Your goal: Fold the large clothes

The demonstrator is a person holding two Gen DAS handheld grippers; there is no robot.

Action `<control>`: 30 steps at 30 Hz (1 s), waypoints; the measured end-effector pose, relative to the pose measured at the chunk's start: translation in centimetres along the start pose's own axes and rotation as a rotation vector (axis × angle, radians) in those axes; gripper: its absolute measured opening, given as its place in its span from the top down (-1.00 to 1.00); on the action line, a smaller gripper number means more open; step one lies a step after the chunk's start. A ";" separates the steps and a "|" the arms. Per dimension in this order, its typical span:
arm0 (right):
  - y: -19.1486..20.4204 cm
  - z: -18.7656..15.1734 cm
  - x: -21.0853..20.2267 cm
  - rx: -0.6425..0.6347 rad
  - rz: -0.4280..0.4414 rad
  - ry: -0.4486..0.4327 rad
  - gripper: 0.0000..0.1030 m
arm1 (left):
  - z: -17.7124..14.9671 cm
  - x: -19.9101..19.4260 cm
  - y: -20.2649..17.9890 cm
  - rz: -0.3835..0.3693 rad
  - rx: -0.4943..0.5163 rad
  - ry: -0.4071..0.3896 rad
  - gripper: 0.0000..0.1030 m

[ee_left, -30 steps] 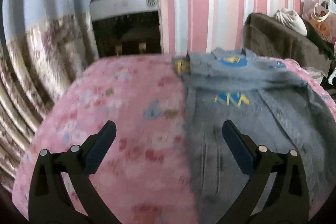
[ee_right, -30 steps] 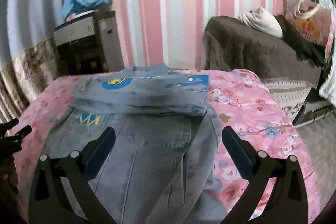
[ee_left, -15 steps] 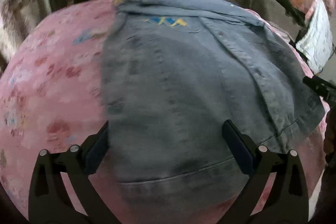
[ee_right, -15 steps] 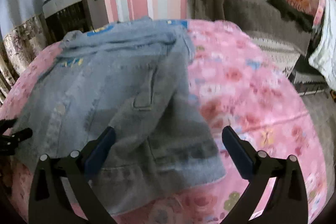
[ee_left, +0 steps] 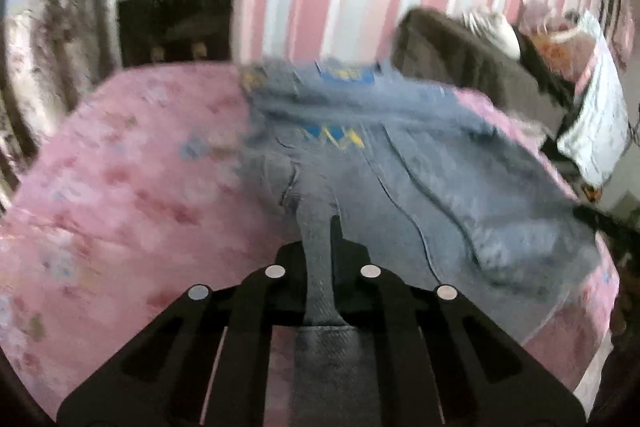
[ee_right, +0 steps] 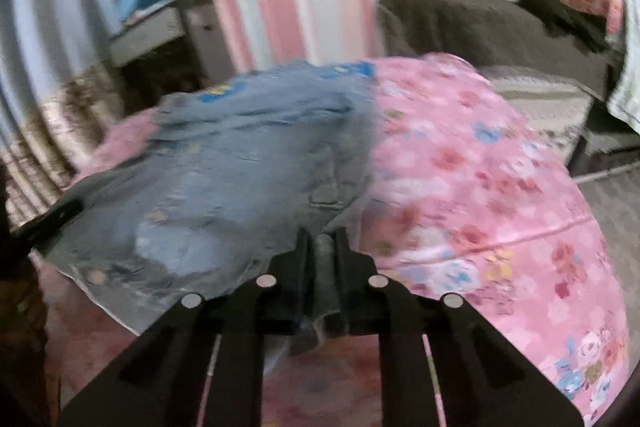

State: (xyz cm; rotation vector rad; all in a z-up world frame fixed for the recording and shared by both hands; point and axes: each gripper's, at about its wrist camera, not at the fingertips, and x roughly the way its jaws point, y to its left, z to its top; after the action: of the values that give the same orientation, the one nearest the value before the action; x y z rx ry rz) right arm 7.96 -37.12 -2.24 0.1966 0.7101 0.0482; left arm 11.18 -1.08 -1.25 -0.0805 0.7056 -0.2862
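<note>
Bed cover, pink with a floral print, spread over the whole bed and bearing the garment. Denim jacket, blue-grey, lying flat on the cover with its long axis running from the near hem away to the collar end at the striped wall; blue and yellow patches sit at the far end, the front placket seam runs along that axis, and the near hem is lifted into both tools. Brown-covered furniture beyond the bed, with pale folded cloth and a bag on top. Dark cabinet against the wall, blue cloth on top. Left gripper: jaws have just been closing and are now pressed together on a bunched fold of the jacket's near hem. Right gripper: jaws have just been closing, now pinching the hem corner on the jacket's other side, denim visible between the fingers.
</note>
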 end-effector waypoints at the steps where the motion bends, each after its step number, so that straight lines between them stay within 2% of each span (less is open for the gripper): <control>1: 0.8 0.3 -0.6 -0.001 0.045 -0.011 0.77 | 0.6 -0.8 0.4 -0.002 -0.006 -0.016 0.91; 2: 1.4 0.6 -1.4 0.010 0.116 -0.022 0.77 | 1.3 -1.8 0.9 0.010 -0.010 -0.046 0.92; 4: 2.4 1.0 -2.7 0.018 0.206 -0.048 0.77 | 2.7 -3.5 1.3 0.026 -0.001 -0.086 0.92; 6: 2.7 1.6 -4.3 0.036 0.242 -0.098 0.77 | 4.5 -5.5 1.5 0.021 0.020 -0.114 0.92; 8: 1.8 1.8 -5.1 0.075 0.214 -0.128 0.75 | 5.3 -6.2 0.8 0.022 0.071 -0.093 0.86; 9: 0.7 1.6 -4.9 0.100 0.165 -0.117 0.69 | 5.0 -6.1 0.5 0.012 0.074 -0.069 0.71; 10: 0.1 1.4 -4.6 0.104 0.134 -0.095 0.59 | 4.2 -5.6 -0.1 0.021 0.106 -0.032 0.45; 11: -0.9 0.7 -3.9 0.103 0.058 -0.048 0.56 | 3.4 -5.2 -0.5 0.043 0.142 -0.006 0.28; 12: -1.6 0.3 -3.7 0.108 0.006 -0.038 0.31 | 2.0 -5.0 -0.9 0.059 0.181 0.013 -0.32; 13: -2.4 -0.3 -3.8 0.117 -0.051 -0.037 -0.07 | 1.2 -5.2 -0.9 0.064 0.196 0.013 -0.79; 14: -3.2 -1.3 -4.0 0.122 -0.105 -0.038 -0.17 | -0.1 -5.6 -0.9 0.064 0.199 -0.001 -0.87; 17: -3.6 -2.8 -4.3 0.125 -0.074 -0.033 -0.20 | -2.8 -5.7 -0.7 0.073 0.180 0.020 -0.93; 19: -2.9 -3.9 -4.2 0.093 -0.026 -0.023 -0.28 | -4.4 -5.4 -0.2 0.142 0.199 0.042 -0.94; 23: 0.5 -5.9 -3.7 -0.029 -0.014 -0.004 -0.42 | -6.2 -4.9 2.1 0.265 0.196 0.079 -0.94; 25: 2.2 -7.1 -3.1 -0.105 0.010 0.010 -0.42 | -6.9 -4.9 3.5 0.302 0.179 0.094 -0.94; 27: 3.9 -8.4 -2.8 -0.231 -0.001 0.022 -0.44 | -7.5 -4.9 4.2 0.327 0.178 0.104 -0.94; 30: 5.4 -10.3 -2.8 -0.387 -0.046 0.047 -0.47 | -8.0 -4.9 5.4 0.314 0.153 0.123 -0.94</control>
State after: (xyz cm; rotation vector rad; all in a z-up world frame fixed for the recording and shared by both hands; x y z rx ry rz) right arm -0.75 -30.45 -7.04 -0.1923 0.7378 0.1452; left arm 3.68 5.67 -5.11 0.1935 0.8045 -0.0433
